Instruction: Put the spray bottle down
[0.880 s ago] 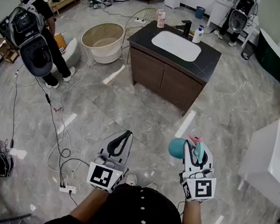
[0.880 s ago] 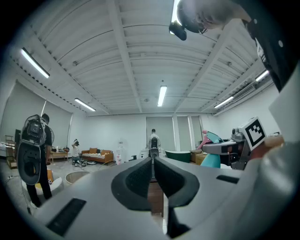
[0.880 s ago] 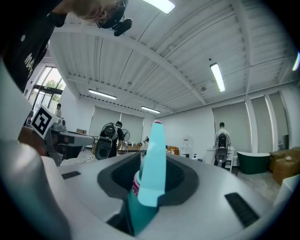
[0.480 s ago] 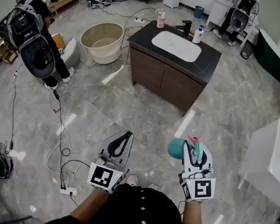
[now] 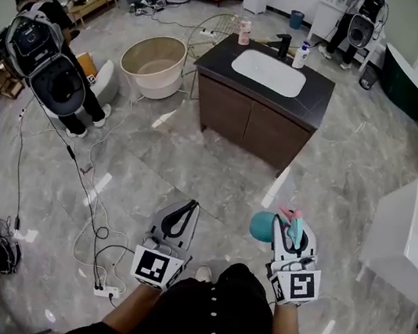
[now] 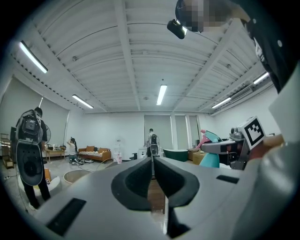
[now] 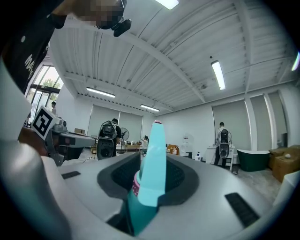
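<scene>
A teal spray bottle point(image 5: 267, 224) with a pink-tipped head sits in my right gripper point(image 5: 293, 230), whose jaws are shut on its neck. In the right gripper view the bottle's teal head point(image 7: 152, 164) stands up between the dark pads. I hold it level at waist height, well short of the dark-topped vanity point(image 5: 262, 96) with its white basin. My left gripper point(image 5: 180, 215) is level beside it, jaws shut with nothing between them; in the left gripper view its pads point(image 6: 140, 180) meet, and the bottle point(image 6: 212, 150) shows off to the right.
On the vanity top stand a black tap point(image 5: 283, 45), a white pump bottle point(image 5: 301, 55) and a pink bottle point(image 5: 245, 30). A round tub point(image 5: 153, 62) sits left of it. People with backpack rigs point(image 5: 48, 64) stand left and far back. Cables point(image 5: 98, 239) trail over the marble floor. A white cabinet point(image 5: 411, 240) is at the right.
The vanity sits slightly to the right and lower in view. The person at the left has shifted a little. Both grippers keep their places, bottle still held.
</scene>
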Demonstrator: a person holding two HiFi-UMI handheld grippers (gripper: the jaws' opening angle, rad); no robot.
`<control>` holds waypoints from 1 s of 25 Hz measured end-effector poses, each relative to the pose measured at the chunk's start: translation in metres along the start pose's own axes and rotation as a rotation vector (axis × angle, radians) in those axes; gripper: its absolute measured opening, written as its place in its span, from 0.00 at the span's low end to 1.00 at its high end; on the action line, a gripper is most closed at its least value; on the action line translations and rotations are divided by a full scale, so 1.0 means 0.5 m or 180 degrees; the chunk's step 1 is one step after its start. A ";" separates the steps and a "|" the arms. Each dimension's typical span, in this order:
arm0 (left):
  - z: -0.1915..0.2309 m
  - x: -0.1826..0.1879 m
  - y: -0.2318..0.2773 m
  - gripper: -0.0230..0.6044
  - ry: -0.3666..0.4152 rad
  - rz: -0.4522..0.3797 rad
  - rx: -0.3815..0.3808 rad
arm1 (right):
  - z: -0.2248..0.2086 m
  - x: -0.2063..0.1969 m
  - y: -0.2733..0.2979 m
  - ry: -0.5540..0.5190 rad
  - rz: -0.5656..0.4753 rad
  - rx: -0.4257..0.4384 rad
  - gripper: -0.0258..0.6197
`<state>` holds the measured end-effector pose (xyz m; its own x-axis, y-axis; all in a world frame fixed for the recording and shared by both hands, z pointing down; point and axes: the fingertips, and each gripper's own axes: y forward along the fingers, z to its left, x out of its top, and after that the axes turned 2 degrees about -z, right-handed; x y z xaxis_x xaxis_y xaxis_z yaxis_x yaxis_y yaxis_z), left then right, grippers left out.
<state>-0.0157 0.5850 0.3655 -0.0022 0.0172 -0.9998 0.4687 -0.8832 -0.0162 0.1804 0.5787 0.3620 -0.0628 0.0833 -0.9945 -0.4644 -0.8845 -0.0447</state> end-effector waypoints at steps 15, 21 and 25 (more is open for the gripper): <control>0.127 -0.041 0.124 0.07 -0.0044 0.0041 0.0162 | -0.046 -0.045 0.186 0.0025 -0.0010 0.0091 0.21; 0.182 -0.028 0.251 0.07 -0.0013 0.0019 0.0158 | -0.107 -0.045 0.308 0.0020 -0.0040 0.0154 0.21; 0.213 -0.021 0.330 0.07 -0.0001 0.0000 0.0178 | -0.155 -0.049 0.378 0.0029 -0.0041 0.0183 0.21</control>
<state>-0.0323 0.3890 0.3724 -0.0025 0.0169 -0.9999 0.4186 -0.9080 -0.0164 0.1624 0.3739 0.3705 -0.0485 0.0902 -0.9947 -0.5151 -0.8555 -0.0525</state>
